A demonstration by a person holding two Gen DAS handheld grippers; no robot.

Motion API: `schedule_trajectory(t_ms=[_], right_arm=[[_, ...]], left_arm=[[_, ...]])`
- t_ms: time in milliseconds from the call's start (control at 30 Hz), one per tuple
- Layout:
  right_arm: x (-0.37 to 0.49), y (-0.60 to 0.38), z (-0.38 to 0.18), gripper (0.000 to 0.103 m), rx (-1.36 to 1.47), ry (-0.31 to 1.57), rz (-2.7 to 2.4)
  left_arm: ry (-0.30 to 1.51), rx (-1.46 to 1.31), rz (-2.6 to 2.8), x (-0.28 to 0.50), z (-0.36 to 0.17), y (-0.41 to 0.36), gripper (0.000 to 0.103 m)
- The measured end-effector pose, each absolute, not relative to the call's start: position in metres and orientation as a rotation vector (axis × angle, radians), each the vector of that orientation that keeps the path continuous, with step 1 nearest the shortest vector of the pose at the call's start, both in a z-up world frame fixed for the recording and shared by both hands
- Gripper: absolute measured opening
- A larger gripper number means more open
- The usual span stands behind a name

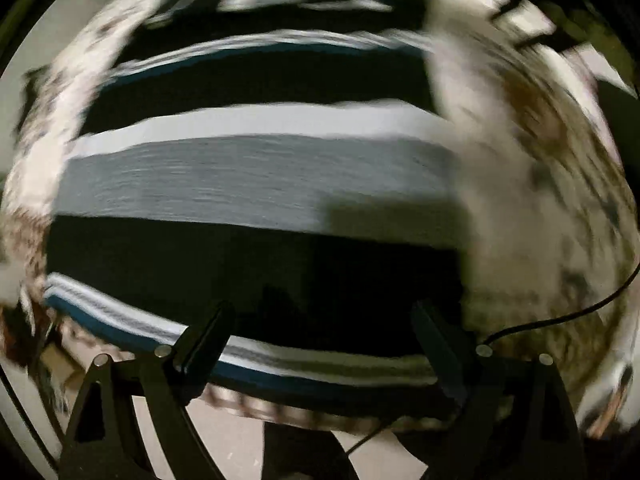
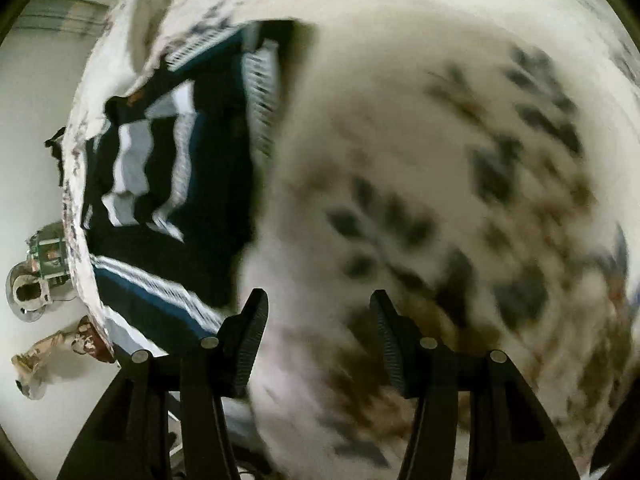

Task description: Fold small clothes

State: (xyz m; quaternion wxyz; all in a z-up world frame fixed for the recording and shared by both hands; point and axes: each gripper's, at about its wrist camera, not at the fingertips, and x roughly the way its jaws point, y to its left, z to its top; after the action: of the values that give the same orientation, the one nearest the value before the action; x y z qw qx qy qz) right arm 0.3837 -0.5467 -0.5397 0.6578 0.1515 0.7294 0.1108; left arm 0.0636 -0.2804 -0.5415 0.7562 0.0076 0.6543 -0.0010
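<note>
A striped garment (image 1: 256, 176) in black, grey, white and teal lies spread flat on a white cloth with a dark leaf print (image 1: 520, 200). In the blurred left wrist view it fills the picture. My left gripper (image 1: 322, 308) hangs over its near black stripe, pointing straight down, open wide with nothing between the fingers. In the right wrist view the garment (image 2: 160, 160) lies to the left, partly rumpled. My right gripper (image 2: 318, 294) stands open over the printed cloth (image 2: 440, 160), just beside the garment's edge, with nothing in it.
The table's edge (image 2: 76, 240) runs down the left of the right wrist view, with pale floor (image 2: 32, 120) beyond it. A shiny metal object (image 2: 28, 292) and a small brownish thing (image 2: 60, 344) lie on that floor. A thin black cable (image 1: 560, 320) crosses the cloth.
</note>
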Motion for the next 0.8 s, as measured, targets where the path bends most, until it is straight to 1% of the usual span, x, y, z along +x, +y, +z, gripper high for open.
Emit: schedule_trajectory(t_ms=[100,133,167,200,233,267,300,467,567,600,633,667,700,800], right_arm=[[0.367,-0.574,-0.544,0.055,0.388,1.691,0.232],[0.366,-0.584,-0.547,0.055,0.423,1.693,0.234],[0.366,-0.593,-0.551,0.055,0.464,1.685,0.239],[0.369,-0.594,-0.554,0.055,0.514,1.671,0.251],[0.377,-0.596,-0.555,0.055,0.569,1.655,0.281],[0.386,-0.596,-0.557,0.055,0.616,1.633,0.306],[0.399,-0.592,-0.560,0.055,0.659,1.621,0.327],[0.466,-0.574,-0.583,0.055,0.821,1.544,0.381],[0.495,-0.564,-0.606,0.055,0.924,1.548,0.385],[0.500,-0.564,-0.612,0.053,0.942,1.563,0.389],[0.504,-0.560,-0.616,0.049,0.944,1.572,0.377],[0.505,-0.555,-0.615,0.022,0.935,1.565,0.372],[0.506,-0.550,-0.613,0.007,0.910,1.572,0.366],[0.512,-0.531,-0.584,0.007,0.803,1.548,0.353]], left_arm=[[1.464,0.051,-0.089,0.059,-0.565,-0.318,0.089],[1.473,0.072,-0.100,0.060,-0.575,-0.328,0.081],[1.476,0.094,-0.096,0.061,-0.584,-0.335,0.069],[1.474,0.121,-0.071,0.062,-0.589,-0.338,0.042],[1.466,0.132,-0.048,0.063,-0.591,-0.337,0.027],[1.455,0.103,-0.033,0.064,-0.589,-0.331,0.019],[1.446,0.075,-0.022,0.064,-0.585,-0.326,0.009],[1.380,-0.062,-0.016,0.057,-0.544,-0.290,0.007],[1.350,-0.129,-0.003,0.055,-0.519,-0.265,0.007],[1.341,-0.154,0.005,0.057,-0.508,-0.256,0.007],[1.329,-0.175,0.015,0.059,-0.497,-0.244,0.007],[1.318,-0.190,0.024,0.059,-0.489,-0.237,0.007],[1.310,-0.205,0.032,0.058,-0.486,-0.228,0.007],[1.284,-0.256,0.051,0.064,-0.470,-0.206,0.007]])
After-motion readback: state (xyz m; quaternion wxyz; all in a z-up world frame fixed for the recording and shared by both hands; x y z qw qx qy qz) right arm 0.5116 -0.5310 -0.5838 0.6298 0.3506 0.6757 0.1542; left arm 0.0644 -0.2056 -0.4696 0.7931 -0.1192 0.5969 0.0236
